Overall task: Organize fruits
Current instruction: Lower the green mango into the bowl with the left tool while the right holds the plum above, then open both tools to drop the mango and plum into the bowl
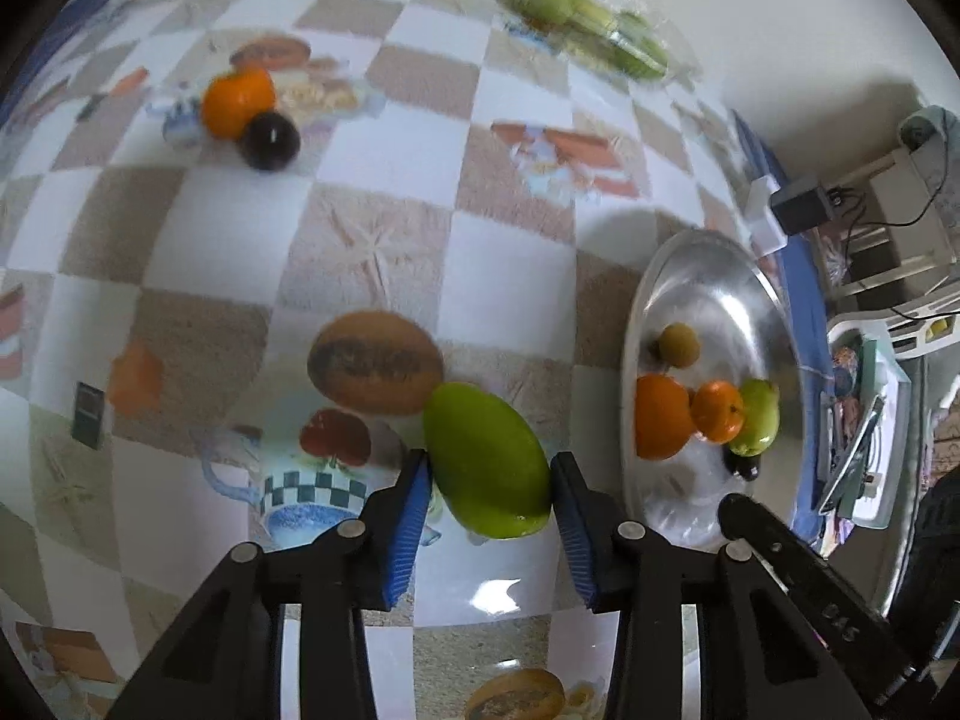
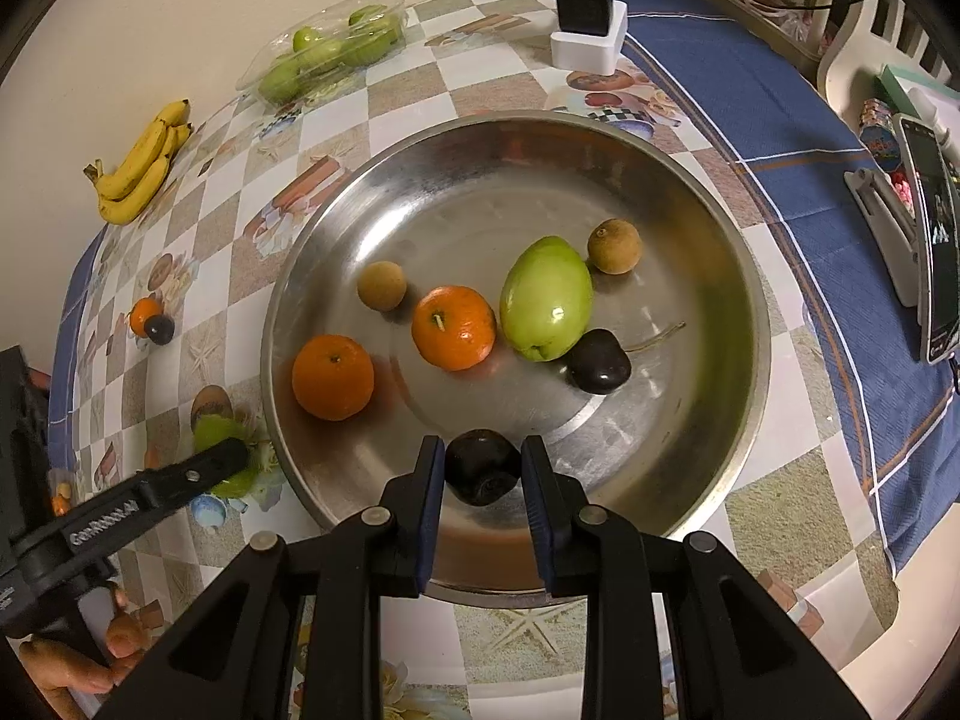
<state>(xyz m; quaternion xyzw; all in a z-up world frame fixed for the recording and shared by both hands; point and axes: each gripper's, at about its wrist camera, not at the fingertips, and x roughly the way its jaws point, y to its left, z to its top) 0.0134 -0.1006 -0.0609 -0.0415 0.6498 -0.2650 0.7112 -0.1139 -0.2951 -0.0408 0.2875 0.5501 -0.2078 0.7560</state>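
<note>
My left gripper point(image 1: 489, 474) has its blue pads on either side of a green fruit point(image 1: 486, 459) on the checked tablecloth; it looks shut on it. In the right wrist view that gripper point(image 2: 222, 456) sits left of the steel bowl point(image 2: 708, 228) over the same green fruit point(image 2: 210, 432). My right gripper point(image 2: 483, 468) holds a dark plum point(image 2: 483, 465) just above the bowl's near side. In the bowl lie two oranges point(image 2: 333, 377), a green fruit point(image 2: 546, 297), two small brown fruits point(image 2: 382, 284) and a dark plum point(image 2: 599, 369).
An orange point(image 1: 237, 102) and a dark plum point(image 1: 270, 140) lie together on the cloth, far left of the bowl. Bananas point(image 2: 141, 165) and a clear pack of green fruits point(image 2: 327, 51) lie near the wall. A charger on a white block point(image 2: 588, 30) stands behind the bowl.
</note>
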